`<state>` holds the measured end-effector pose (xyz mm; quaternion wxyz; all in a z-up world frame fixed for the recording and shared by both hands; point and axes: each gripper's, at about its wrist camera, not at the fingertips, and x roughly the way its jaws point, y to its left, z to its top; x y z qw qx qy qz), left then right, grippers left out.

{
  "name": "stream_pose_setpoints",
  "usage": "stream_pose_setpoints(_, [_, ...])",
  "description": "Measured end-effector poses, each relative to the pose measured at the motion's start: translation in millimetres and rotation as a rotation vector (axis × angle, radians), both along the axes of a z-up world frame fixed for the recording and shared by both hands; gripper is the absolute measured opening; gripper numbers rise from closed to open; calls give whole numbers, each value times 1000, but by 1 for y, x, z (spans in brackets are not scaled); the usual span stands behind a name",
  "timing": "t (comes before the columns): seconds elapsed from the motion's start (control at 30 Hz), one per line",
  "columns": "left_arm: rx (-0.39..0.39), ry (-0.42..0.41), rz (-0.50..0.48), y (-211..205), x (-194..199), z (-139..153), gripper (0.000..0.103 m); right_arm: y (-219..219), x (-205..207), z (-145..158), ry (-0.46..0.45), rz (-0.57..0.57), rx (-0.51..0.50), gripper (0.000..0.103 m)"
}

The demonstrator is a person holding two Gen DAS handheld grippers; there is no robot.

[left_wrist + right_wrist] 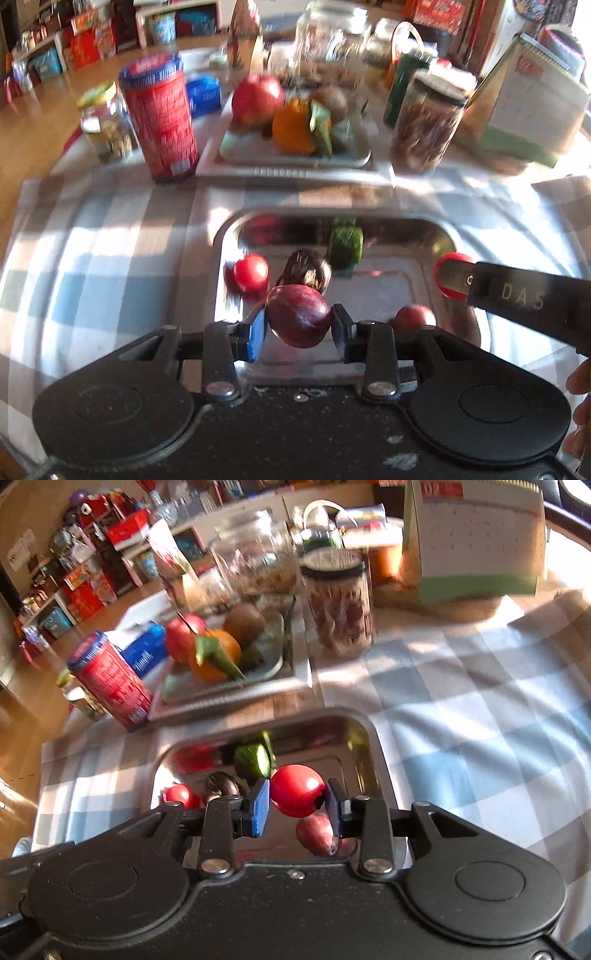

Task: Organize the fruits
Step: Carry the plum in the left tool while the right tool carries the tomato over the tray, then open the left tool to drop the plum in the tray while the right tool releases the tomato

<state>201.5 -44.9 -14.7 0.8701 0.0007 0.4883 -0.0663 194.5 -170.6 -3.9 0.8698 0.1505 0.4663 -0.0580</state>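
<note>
My left gripper [299, 326] is shut on a dark red plum [298, 320] above the steel tray [436, 229]. My right gripper [297, 799] is shut on a bright red round fruit [297, 789] over the same tray [364, 738]; its finger and fruit show at the right of the left wrist view [452, 275]. In the tray lie a small red fruit [251, 272], a dark fruit [308, 268], a green fruit [345, 246] and a reddish fruit [413, 316]. Another reddish fruit [317, 834] lies under my right gripper.
Behind the tray, a white dish [295, 162] holds an apple [258, 98], an orange [293, 127] and a kiwi [328, 101]. A red can [160, 118], glass jars [424, 125] and a calendar [532, 103] stand around it on the checked cloth [110, 251].
</note>
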Motion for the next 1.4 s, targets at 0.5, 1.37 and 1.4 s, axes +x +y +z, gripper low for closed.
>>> stream_pose_setpoints(0.5, [36, 76, -9, -4, 15, -32, 36, -10, 16, -33, 86, -55, -16, 43])
stream_pose_setpoints(1.37, [51, 60, -7, -2, 12, -26, 38, -2, 17, -26, 59, -38, -50, 46])
stream_pose_setpoints(1.4, [55, 60, -8, -2, 12, -26, 38, -2, 17, -26, 60, -35, -52, 46])
